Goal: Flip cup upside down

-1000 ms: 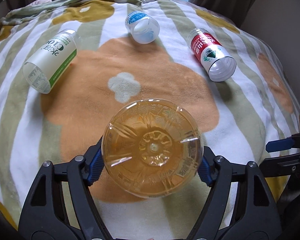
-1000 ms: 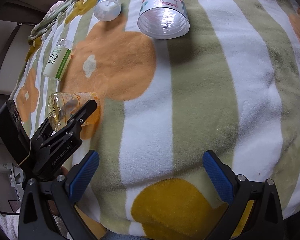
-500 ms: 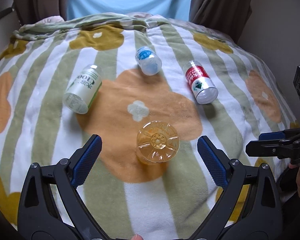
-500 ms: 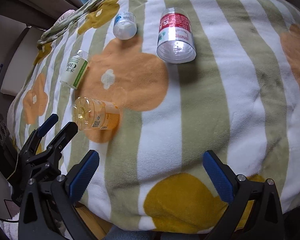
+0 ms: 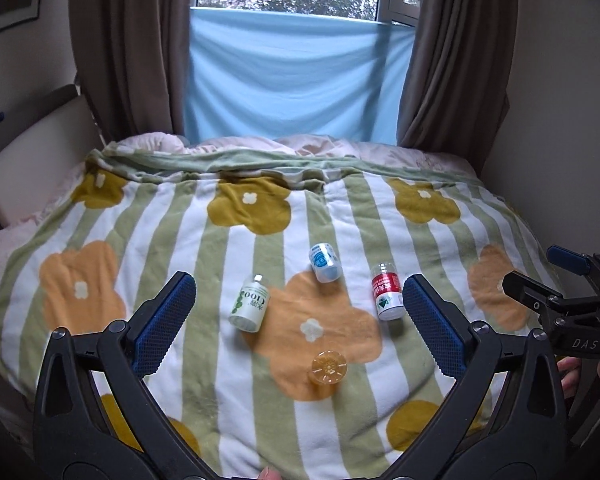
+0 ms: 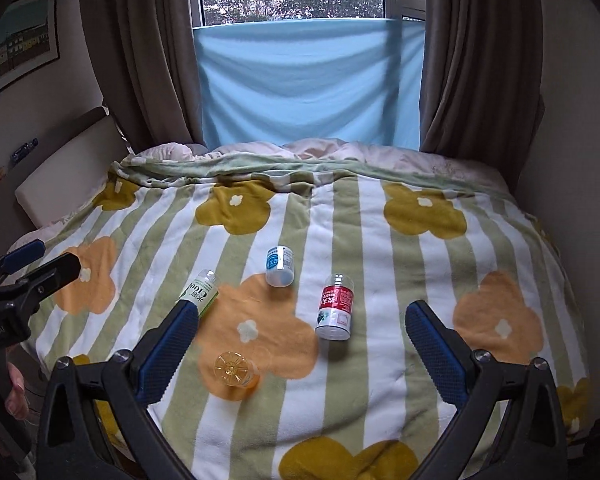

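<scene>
A clear amber cup (image 5: pixel 329 368) stands upside down on the flowered blanket (image 5: pixel 380 216), its ribbed base facing up. It also shows in the right wrist view (image 6: pixel 235 370). My left gripper (image 5: pixel 300 328) is open and empty, held back well above the cup. My right gripper (image 6: pixel 300 344) is open and empty too, pulled back over the near part of the bed. Each gripper shows at the edge of the other's view.
Three cut bottle cups lie on their sides beyond the amber cup: a green-and-white one (image 5: pixel 250 305), a blue-labelled one (image 5: pixel 324 262) and a red-labelled one (image 5: pixel 387 291). Curtains, a blue cloth (image 5: pixel 296 76) and a window stand behind the bed.
My left gripper let go of the amber cup, leaving it upside down on the blanket, and both grippers drew far back and up from the bed.
</scene>
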Demonstrator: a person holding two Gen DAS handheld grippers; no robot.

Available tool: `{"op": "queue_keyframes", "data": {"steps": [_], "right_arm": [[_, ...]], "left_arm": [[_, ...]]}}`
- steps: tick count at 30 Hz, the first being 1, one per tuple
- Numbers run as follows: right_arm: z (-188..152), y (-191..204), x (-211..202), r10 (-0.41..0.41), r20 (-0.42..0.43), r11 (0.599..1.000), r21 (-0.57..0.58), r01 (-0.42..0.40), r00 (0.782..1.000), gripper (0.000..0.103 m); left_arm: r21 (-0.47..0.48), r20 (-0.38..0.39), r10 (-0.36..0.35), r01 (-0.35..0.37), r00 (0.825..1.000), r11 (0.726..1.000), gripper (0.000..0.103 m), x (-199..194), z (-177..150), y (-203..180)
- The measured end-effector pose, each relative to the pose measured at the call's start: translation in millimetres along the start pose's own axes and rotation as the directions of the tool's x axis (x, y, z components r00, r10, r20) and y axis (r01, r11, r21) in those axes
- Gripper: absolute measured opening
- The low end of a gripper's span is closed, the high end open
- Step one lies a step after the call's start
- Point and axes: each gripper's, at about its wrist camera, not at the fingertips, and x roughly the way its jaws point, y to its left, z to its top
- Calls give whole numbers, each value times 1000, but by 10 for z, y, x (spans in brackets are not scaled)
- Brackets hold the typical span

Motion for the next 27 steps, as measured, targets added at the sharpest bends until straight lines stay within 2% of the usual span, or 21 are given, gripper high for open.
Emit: {"op": "queue_keyframes", "data": {"steps": [3,7,11,27], "right_arm": [[77,13,-194,-51,52,999,12,51,997,103],[104,-11,-418,-171,146,984,69,162,974,103],[86,-54,-559,-204,202,977,101,187,958,103],[100,-47,-679,-215,244,976,82,201,946,103]], "left_arm": [[-5,17,16,-15,1000,1000,103,-142,27,48],[-43,41,-2,4,999,999,103,-261,24,125],[-62,79,-9,14,997,998,103,-318,-9,143],[-7,105,-25,26,994,1000,103,-278,33,9]]}}
